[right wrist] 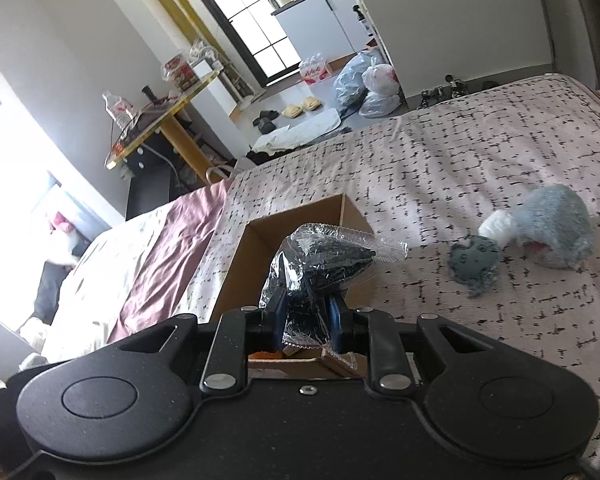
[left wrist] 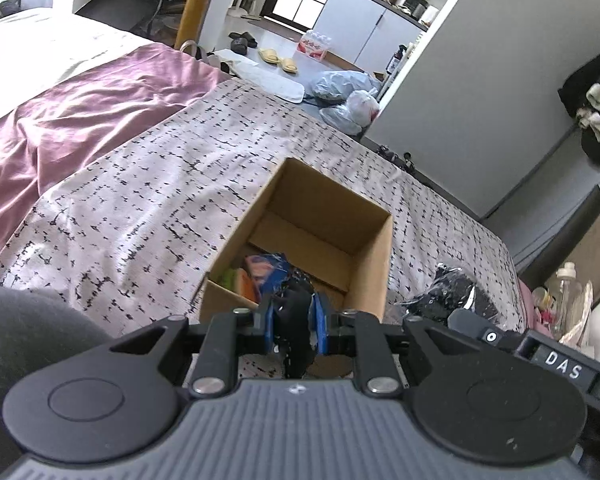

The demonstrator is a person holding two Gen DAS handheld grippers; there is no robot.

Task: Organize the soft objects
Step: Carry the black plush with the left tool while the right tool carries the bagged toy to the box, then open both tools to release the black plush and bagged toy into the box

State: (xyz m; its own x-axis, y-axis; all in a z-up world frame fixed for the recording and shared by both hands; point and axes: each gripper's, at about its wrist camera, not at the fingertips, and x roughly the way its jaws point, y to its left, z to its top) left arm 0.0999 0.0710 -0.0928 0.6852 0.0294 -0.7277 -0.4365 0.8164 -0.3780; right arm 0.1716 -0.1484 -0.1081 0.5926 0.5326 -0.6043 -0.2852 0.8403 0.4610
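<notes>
An open cardboard box [left wrist: 374, 216] stands on the patterned bedspread, with colourful soft items [left wrist: 260, 272] lying in its near corner. My left gripper [left wrist: 294, 320] hovers just over the box's near edge, shut on a black soft bundle [left wrist: 296, 312]. My right gripper [right wrist: 306, 312] is shut on a black bundle wrapped in clear plastic [right wrist: 324, 260], held beside the box [right wrist: 256, 240] at its right side. In the left wrist view that wrapped bundle [left wrist: 448, 296] shows to the right of the box. A grey plush toy [right wrist: 556, 228] and a small grey piece [right wrist: 474, 260] lie on the bed further right.
A mauve sheet [left wrist: 80, 112] covers the bed to the left of the bedspread [left wrist: 160, 184]. Beyond the bed's foot, plastic bags [left wrist: 348, 100], slippers [left wrist: 278, 60] and a glass-topped table [right wrist: 160, 120] stand on the floor. A bottle [left wrist: 568, 288] stands off the bed's right edge.
</notes>
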